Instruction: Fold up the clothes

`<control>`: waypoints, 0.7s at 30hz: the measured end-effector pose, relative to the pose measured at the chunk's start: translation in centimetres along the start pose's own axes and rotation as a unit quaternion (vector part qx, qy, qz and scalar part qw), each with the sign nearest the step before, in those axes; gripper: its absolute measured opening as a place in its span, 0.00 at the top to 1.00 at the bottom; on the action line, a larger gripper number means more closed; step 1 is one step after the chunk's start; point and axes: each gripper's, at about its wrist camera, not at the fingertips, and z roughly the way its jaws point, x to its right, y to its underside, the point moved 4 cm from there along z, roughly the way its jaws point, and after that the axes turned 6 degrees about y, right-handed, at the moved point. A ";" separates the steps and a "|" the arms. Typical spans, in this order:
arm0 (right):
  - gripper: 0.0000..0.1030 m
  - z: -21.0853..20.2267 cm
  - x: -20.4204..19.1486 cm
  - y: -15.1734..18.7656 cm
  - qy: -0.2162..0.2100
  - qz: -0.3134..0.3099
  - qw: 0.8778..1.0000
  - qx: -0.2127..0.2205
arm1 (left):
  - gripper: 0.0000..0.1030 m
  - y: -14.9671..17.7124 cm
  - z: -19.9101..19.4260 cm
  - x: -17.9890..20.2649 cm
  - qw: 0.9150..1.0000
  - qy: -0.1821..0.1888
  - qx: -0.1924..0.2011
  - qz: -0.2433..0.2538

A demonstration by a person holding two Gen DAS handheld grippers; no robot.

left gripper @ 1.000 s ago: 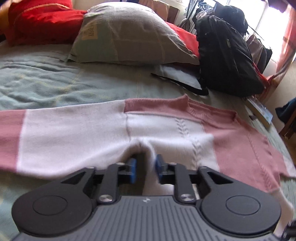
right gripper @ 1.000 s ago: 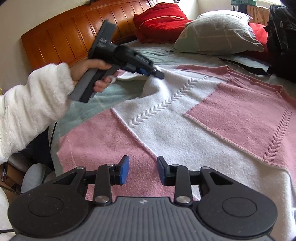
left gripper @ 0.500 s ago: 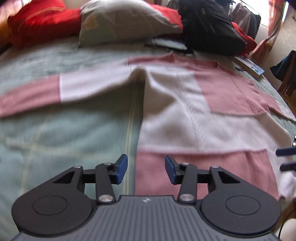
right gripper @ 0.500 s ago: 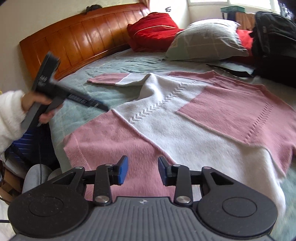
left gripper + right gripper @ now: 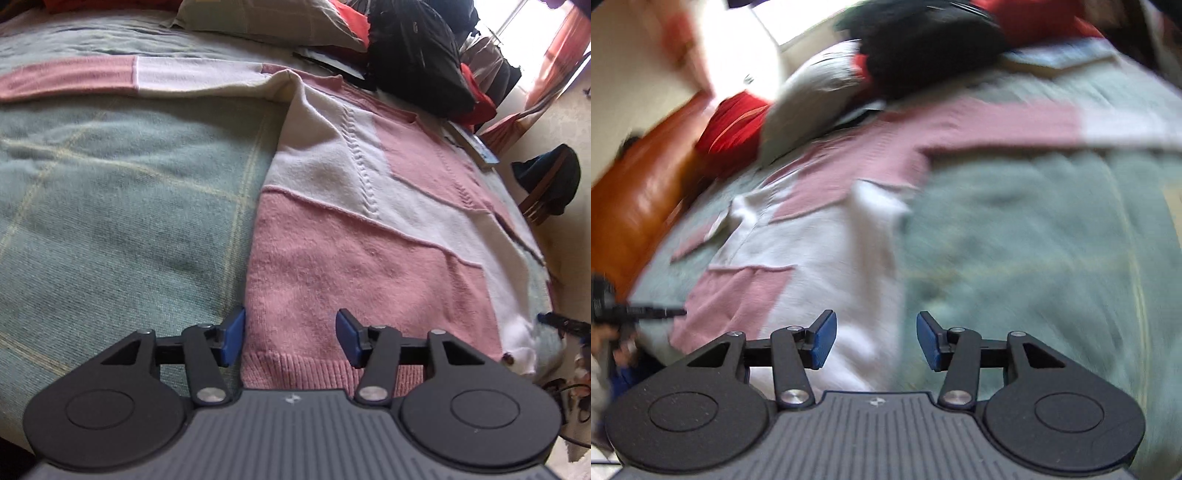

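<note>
- Sweater (image 5: pixel 369 236), pink and white, lay flat on the bed (image 5: pixel 110 192), over a green blanket; one sleeve stretched out to the left in the left wrist view.
- Left tool (image 5: pixel 291 341) hovered over the sweater's ribbed hem at its left corner. Jaws were opening; pink knit showed in the gap below, but the pads pressed on nothing.
- Right tool (image 5: pixel 875 341) hung over the sweater's white edge (image 5: pixel 827 266), where it met the blanket. Jaws were opening, nothing gripped. That view was heavily blurred.
- Right wrist view: left tool (image 5: pixel 639 314) visible at the far left edge, held by a hand (image 5: pixel 617 343), near the pink hem.
- Pillow (image 5: pixel 266 18) and black backpack (image 5: pixel 413 55) sat at the head of the bed, beyond the sweater.
- Red cushion (image 5: pixel 735 125) lay beside the wooden headboard (image 5: pixel 639 192).
</note>
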 end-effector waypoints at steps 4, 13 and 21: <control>0.47 2.8 1.7 0.3 -0.039 0.059 0.997 -0.018 | 0.49 -1.4 1.3 0.0 0.999 0.026 0.009 -0.019; 0.46 6.6 -0.9 -1.9 -0.085 0.050 0.994 -0.037 | 0.50 -2.8 3.4 -0.2 0.994 0.091 0.002 -0.052; 0.53 5.9 -0.8 1.2 -0.128 0.067 0.988 -0.061 | 0.85 -0.3 1.9 -1.3 0.993 0.086 -0.015 -0.074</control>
